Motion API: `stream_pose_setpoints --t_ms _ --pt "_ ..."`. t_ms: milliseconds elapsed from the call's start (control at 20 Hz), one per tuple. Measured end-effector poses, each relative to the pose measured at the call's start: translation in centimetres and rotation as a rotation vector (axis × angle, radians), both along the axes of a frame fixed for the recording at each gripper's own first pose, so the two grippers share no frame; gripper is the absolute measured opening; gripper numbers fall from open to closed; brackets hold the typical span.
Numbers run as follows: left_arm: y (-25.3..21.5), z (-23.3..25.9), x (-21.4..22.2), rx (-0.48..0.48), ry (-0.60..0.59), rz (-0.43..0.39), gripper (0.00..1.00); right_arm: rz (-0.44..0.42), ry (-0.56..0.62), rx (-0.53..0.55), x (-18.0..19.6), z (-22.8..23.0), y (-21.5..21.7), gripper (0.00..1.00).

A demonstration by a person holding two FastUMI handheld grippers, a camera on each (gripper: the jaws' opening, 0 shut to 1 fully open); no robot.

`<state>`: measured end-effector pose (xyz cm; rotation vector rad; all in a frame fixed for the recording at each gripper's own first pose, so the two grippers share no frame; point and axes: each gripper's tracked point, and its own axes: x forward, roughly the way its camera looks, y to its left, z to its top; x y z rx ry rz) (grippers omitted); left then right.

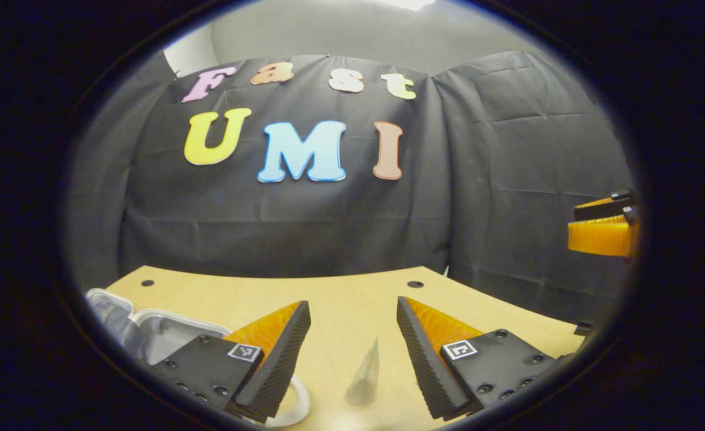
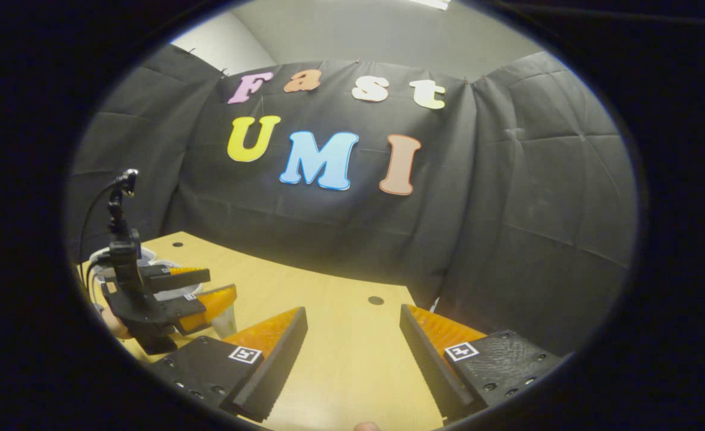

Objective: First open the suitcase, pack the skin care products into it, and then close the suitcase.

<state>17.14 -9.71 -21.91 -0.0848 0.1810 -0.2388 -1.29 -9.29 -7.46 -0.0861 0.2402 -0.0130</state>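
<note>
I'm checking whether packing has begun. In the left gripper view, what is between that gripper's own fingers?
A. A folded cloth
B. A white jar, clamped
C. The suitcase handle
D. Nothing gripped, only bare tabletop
D: the left gripper is spread wide, with wooden tabletop showing in the gap.

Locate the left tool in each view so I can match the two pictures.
Left gripper view: the left tool is at the bottom centre, its two fingers spread apart over the wooden table.
Right gripper view: the left tool is at the far left, above the table's left end.
Shared landmark: the round hole in the tabletop.
</note>
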Motion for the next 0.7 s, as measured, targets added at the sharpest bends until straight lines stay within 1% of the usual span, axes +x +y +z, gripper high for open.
stream_pose_setpoints --t_ms 100,150,300,400,450,600,650,700 --pt "-0.6 -3.0 -0.1 0.005 0.044 0.005 0.95 -0.002 0.012 0.014 -0.2 -0.7 -0.4 0.94" --pt "-1.7 -5.0 -0.9 -0.004 0.061 0.012 0.94 0.000 0.023 0.018 -0.2 -1.1 -0.4 0.94" --pt "-3.6 -9.7 -1.8 -0.026 0.163 -0.003 0.94 0.003 0.042 0.027 0.0 -2.0 -0.5 0.94" --pt "-4.2 -11.6 -2.0 -0.005 0.213 -0.004 0.93 0.015 0.052 0.036 0.1 -2.5 -0.1 0.94" --pt "-4.3 -12.0 -2.1 0.005 0.226 -0.007 0.90 0.022 0.055 0.037 0.3 -2.7 0.2 0.94" --pt "-3.9 -13.4 -2.0 0.037 0.268 0.003 0.71 0.052 0.065 0.039 1.0 -3.3 1.4 0.94" --pt "-3.6 -13.9 -1.8 0.046 0.281 0.015 0.67 0.061 0.069 0.042 1.4 -3.5 1.9 0.94" --pt "-3.4 -14.0 -2.1 0.040 0.293 0.016 0.60 0.072 0.073 0.045 1.6 -3.7 2.3 0.95"
